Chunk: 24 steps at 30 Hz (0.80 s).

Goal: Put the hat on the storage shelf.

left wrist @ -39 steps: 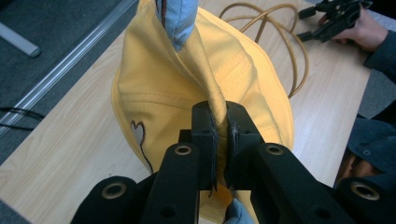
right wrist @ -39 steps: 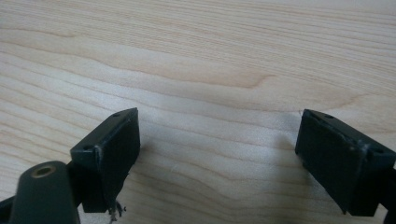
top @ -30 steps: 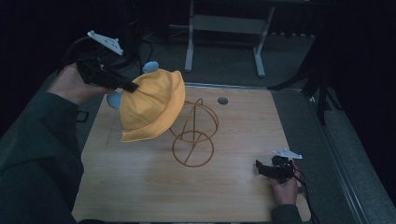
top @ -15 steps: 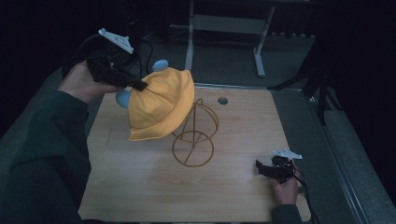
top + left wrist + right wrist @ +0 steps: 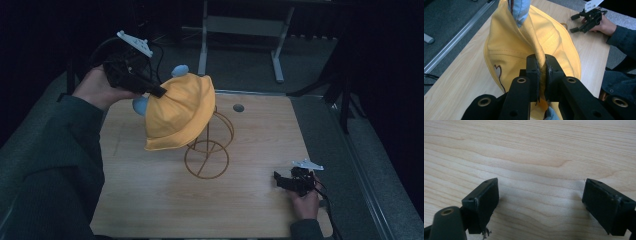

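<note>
Between the pressed-together jaws of the left gripper, yellow hat fabric is being pinched — hanging over the wire stand; lowering comes next. Right gripper is resting spread — empty.

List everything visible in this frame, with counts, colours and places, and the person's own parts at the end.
hat: one, yellow with light blue ear-like parts, held above the table's rear left over the stand
wire stand: one, brown-orange, mid table, partly under the hat
table: one, light wood, small round hole near its far edge
metal frame: one, grey, on the floor beyond the table
left gripper: one, black, shut on a fold of the hat
right gripper: one, black, open, low at the table's near right
hands: two, one on each gripper
</note>
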Each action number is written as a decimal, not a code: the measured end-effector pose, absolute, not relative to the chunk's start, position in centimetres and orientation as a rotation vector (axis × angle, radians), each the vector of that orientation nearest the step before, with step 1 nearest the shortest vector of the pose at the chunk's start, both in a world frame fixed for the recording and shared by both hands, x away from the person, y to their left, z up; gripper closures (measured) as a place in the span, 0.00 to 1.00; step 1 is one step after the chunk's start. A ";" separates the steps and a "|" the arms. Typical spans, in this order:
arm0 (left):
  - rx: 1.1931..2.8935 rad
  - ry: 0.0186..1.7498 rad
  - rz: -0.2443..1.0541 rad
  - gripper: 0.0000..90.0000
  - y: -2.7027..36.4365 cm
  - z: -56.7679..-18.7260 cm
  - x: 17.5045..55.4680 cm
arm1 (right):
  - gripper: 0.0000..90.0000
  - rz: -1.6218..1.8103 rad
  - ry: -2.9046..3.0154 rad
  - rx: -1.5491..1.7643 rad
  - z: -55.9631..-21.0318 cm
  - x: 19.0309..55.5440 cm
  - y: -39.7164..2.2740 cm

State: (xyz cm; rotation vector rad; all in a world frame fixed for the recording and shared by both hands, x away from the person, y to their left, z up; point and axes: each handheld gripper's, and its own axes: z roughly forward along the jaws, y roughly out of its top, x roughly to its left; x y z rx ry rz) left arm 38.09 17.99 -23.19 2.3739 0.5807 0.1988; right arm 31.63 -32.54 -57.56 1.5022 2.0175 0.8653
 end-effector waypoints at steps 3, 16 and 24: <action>2.373 0.580 0.198 0.92 17.7 -23.2 38.1 | 0.15 0.866 2.017 1.503 -57.6 31.6 -32.5; 2.385 0.558 0.185 0.92 16.6 -23.1 38.2 | 0.15 0.865 2.017 1.502 -57.6 31.6 -32.5; 2.398 0.545 0.182 0.92 15.9 -23.1 38.2 | 0.15 0.865 2.018 1.502 -57.6 31.6 -32.5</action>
